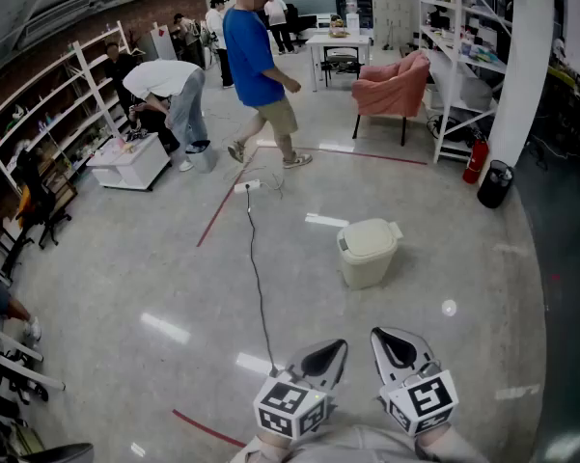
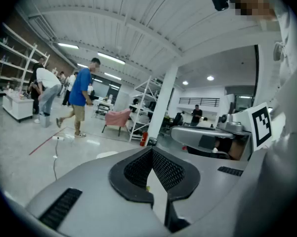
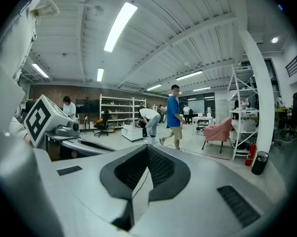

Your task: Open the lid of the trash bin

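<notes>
Cream trash bin [image 1: 365,270], lid [image 1: 369,236] down, on open floor [image 1: 174,268]; left gripper [image 2: 151,154], right gripper [image 3: 147,151] fingers closed.

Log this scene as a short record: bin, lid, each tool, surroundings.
bin: cream trash bin standing on the floor, ahead of both tools
lid: lid down, closed
left tool: left tool jaws together, nothing between them, apart from the bin
right tool: right tool jaws together, nothing between them, apart from the bin
cable: black cable lying left of the bin
background: person in blue shirt mid-stride; pink armchair beyond
</notes>
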A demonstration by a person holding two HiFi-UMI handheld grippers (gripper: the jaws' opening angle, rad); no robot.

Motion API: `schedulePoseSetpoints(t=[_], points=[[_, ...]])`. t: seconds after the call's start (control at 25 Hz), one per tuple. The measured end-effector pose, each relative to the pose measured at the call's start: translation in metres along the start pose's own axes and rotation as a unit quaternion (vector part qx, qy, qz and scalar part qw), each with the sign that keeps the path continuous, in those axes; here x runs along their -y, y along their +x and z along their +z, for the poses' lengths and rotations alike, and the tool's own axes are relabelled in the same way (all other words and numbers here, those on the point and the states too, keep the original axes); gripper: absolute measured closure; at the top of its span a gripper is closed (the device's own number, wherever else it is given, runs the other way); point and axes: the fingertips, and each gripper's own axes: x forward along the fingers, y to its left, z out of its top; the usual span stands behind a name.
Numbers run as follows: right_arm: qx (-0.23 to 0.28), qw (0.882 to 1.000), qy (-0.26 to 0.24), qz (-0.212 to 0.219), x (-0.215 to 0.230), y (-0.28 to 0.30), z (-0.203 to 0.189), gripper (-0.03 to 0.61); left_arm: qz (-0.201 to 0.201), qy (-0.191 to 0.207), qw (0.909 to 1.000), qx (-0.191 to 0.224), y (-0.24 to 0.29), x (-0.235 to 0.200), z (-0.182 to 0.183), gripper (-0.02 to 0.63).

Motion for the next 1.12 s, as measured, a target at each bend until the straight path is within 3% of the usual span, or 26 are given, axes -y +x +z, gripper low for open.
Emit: schedulePoseSetpoints(t=[0.36,0.68,1.12], points=[[0.011,1.000,0.016,-0.007,-0.003,-0.070,-0.011,0.580,-0.003,0.025,0.9993,-0.028,-0.010,0.077,-0.015,0.609],[0.002,1.000,0.008,-0.007,-0.010,-0.102,-0.019,0.580,0.004,0.008,0.9997,-0.023,-0.022,0.095,-0.029,0.609],[-0.012,0.999,0.041,0.004,-0.013,-0.102,-0.028,0.580,0.019,0.002,0.9992,-0.036,-0.024,0.098,-0.034,0.609]])
